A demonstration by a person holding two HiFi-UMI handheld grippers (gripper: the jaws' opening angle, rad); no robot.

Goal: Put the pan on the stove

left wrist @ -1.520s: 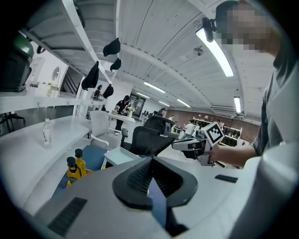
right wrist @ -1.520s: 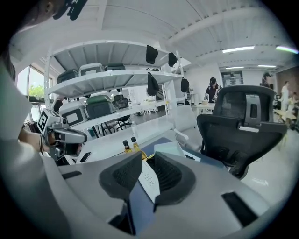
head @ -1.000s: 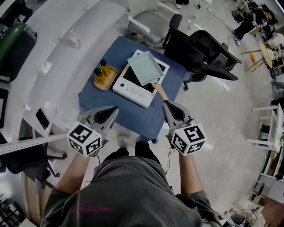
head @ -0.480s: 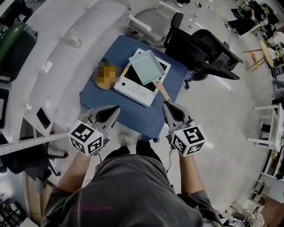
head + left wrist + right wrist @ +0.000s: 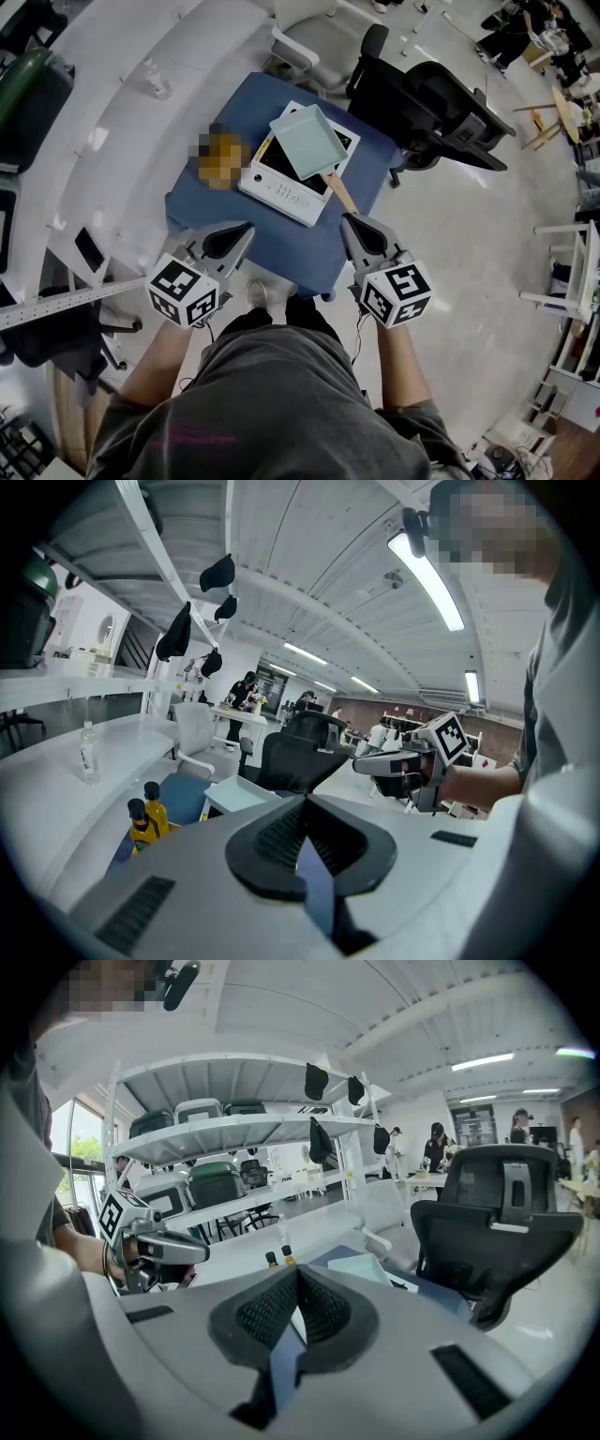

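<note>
A pale green square pan (image 5: 307, 142) with a wooden handle (image 5: 339, 192) lies on the white stove (image 5: 281, 192), which stands on the blue table (image 5: 281, 248). My right gripper (image 5: 345, 220) hovers shut just short of the handle's near end, with nothing between its jaws. My left gripper (image 5: 246, 228) is over the table's front edge, also shut and holding nothing. The left gripper view has the pan (image 5: 234, 797) beyond the closed left gripper (image 5: 302, 803). In the right gripper view the pan (image 5: 361, 1267) shows past the closed right gripper (image 5: 296, 1274).
Two yellow bottles (image 5: 145, 817) stand on a small plate left of the stove. A black office chair (image 5: 427, 108) is behind the table on the right and a white chair (image 5: 309, 56) behind it. A curved white counter (image 5: 112, 122) runs along the left.
</note>
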